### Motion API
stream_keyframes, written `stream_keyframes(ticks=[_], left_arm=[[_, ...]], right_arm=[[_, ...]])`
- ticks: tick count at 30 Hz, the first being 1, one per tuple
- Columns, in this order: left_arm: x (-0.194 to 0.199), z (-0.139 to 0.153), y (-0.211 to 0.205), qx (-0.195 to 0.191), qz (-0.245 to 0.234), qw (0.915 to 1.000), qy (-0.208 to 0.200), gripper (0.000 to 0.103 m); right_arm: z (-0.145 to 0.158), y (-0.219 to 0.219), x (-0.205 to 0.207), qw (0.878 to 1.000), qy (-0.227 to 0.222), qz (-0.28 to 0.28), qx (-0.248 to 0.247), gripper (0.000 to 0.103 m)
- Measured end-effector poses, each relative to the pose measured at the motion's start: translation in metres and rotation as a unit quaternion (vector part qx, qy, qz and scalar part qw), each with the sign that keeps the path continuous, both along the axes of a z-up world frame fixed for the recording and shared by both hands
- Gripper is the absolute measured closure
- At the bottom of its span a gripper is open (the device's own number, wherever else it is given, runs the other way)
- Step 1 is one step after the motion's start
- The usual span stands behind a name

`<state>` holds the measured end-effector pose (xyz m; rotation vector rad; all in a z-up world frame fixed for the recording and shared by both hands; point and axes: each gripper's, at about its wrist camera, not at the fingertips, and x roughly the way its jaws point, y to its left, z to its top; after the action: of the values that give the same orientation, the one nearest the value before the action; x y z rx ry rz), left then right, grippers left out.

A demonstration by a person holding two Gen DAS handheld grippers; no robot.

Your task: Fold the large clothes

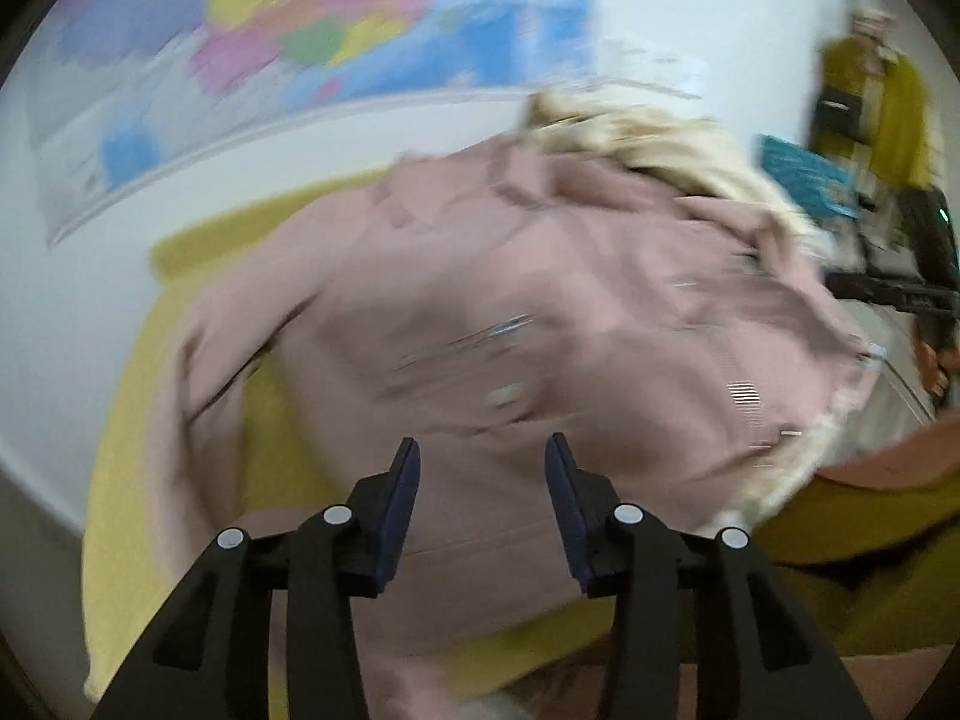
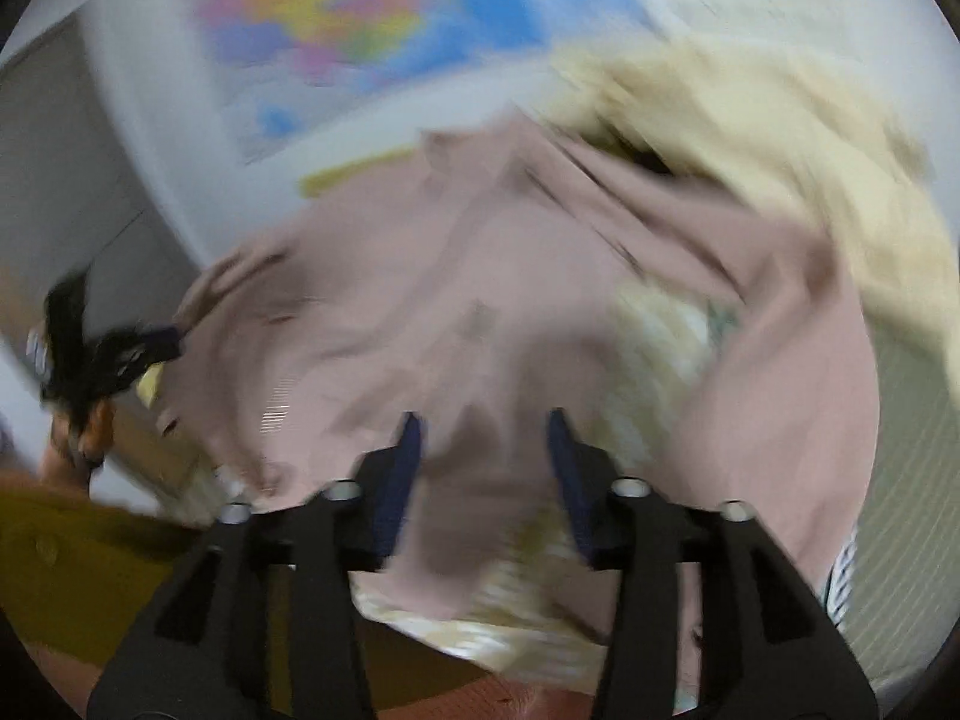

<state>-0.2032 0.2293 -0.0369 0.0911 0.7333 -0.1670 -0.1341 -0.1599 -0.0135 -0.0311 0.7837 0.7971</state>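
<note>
Clearly both views are smeared by motion, so fine detail is lost; taking the pink coat [image 1: 510, 312] as the landmark, and starting at its left in the left wrist view, a yellow cover [image 1: 120, 480] shows beyond the coat's left edge and under it; above the coat a coloured map [image 1: 288, 24] hangs on the white wall; the coat itself lies spread across the cover, with a cream fleece lining [image 1: 648, 144] along its upper right edge; below the coat's middle the left gripper [image 1: 480, 450] stands released, its blue pads apart and nothing pinched between them, the cloth lying beyond the tips; right of the coat a second gripper [image 1: 888, 294] shows dark, with a hand [image 1: 936, 366] just under it, and behind them something in mustard cloth that I cannot make out. In the right wrist view, left of the coat [image 2: 480, 300] a dark gripper [image 2: 108, 354] sits at the coat's edge, whether it touches I cannot tell; above the coat the map [image 2: 360, 12] appears again; the right gripper [image 2: 483, 426] is low at the coat's middle, its jaws parted with pink cloth seen in the gap, though the blur hides whether the pads press on it; the lining [image 2: 750, 138] billows up at the coat's right.
</note>
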Motion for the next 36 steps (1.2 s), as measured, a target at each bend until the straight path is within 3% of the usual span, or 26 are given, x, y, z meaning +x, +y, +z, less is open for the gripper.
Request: stream_keyframes(ticks=[2,5,7,11,12,18,23,25,29,32,36], left_arm=[[-0.001,0.001,-0.020,-0.003,-0.047,0.9989,-0.006,0.057],[0.014,-0.016,-0.038,0.002,-0.068,0.9975,0.021,0.055],[0.026,-0.030,-0.037,-0.015,-0.061,0.9968,0.050,0.055],[0.039,-0.050,-0.027,-0.044,-0.035,0.9956,0.076,0.056],[0.041,-0.053,-0.024,-0.049,-0.029,0.9951,0.081,0.056],[0.034,-0.058,-0.014,-0.059,-0.017,0.9944,0.086,0.057],[0.033,-0.059,-0.014,-0.047,-0.018,0.9944,0.093,0.057],[0.029,-0.055,-0.017,-0.045,-0.025,0.9948,0.088,0.057],[0.022,-0.044,-0.028,-0.052,-0.051,0.9949,0.070,0.055],[0.023,-0.037,-0.046,-0.046,-0.076,0.9943,0.058,0.050],[0.030,-0.039,-0.074,-0.049,-0.112,0.9906,0.062,0.046]], right_arm=[[0.007,0.037,-0.025,0.996,-0.025,0.084,-0.012,0.051],[-0.012,0.094,-0.050,0.979,-0.031,0.190,-0.064,0.066],[-0.029,0.122,-0.061,0.966,-0.051,0.227,-0.114,0.068],[-0.050,0.149,-0.068,0.950,-0.066,0.259,-0.165,0.076],[-0.050,0.150,-0.071,0.947,-0.080,0.260,-0.169,0.101],[-0.028,0.138,-0.072,0.956,-0.129,0.221,-0.145,0.102],[-0.061,0.153,-0.089,0.939,-0.139,0.244,-0.198,0.099],[-0.060,0.145,-0.091,0.944,-0.125,0.248,-0.180,0.094],[-0.044,0.119,-0.083,0.956,-0.086,0.253,-0.121,0.074],[-0.035,0.097,-0.058,0.976,-0.030,0.210,-0.056,0.074],[-0.045,0.101,-0.035,0.983,0.026,0.175,-0.055,0.073]])
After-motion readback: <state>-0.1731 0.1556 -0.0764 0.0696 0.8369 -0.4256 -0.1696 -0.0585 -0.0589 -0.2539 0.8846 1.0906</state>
